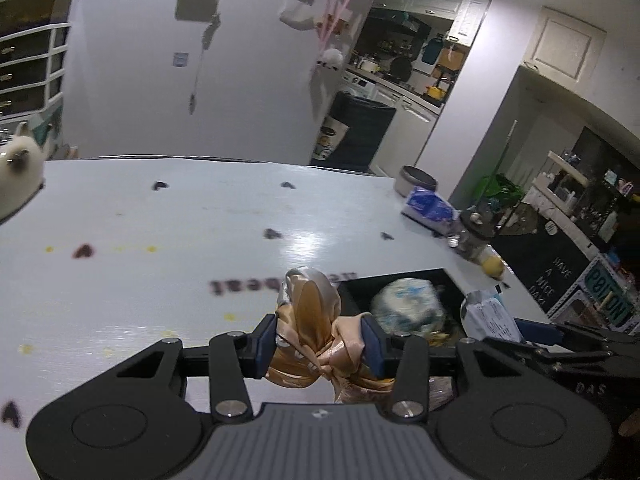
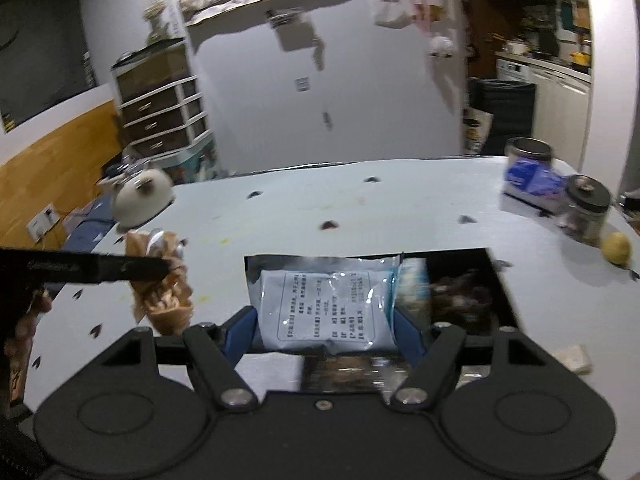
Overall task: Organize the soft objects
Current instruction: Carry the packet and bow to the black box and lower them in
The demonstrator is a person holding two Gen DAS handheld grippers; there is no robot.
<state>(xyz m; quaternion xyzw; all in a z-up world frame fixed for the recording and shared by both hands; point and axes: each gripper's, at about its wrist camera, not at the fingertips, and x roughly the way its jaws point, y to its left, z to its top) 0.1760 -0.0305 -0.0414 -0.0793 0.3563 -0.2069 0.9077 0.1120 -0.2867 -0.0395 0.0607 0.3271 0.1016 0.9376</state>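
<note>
My left gripper (image 1: pixel 318 346) is shut on a bunched gold satin ribbon bow (image 1: pixel 316 316), held above the white table (image 1: pixel 140 280). The same gold ribbon bow (image 2: pixel 160 288) shows at the left of the right wrist view, with the left gripper's dark finger (image 2: pixel 100 270) across it. My right gripper (image 2: pixel 324 326) is shut on a pale blue printed packet (image 2: pixel 328 304), lifted in front of a black bin (image 2: pixel 496 276). That black bin (image 1: pixel 404 278) holds a blue-white soft bundle (image 1: pixel 408 306). The packet (image 1: pixel 492 314) appears at the right of the left wrist view.
A white plush cat (image 2: pixel 140 196) sits at the table's far left edge. At the far right stand a metal tin (image 2: pixel 528 150), a blue tissue pack (image 2: pixel 534 180), a lidded glass jar (image 2: pixel 586 210) and a lemon (image 2: pixel 616 246). A beige sponge (image 2: pixel 576 358) lies near right.
</note>
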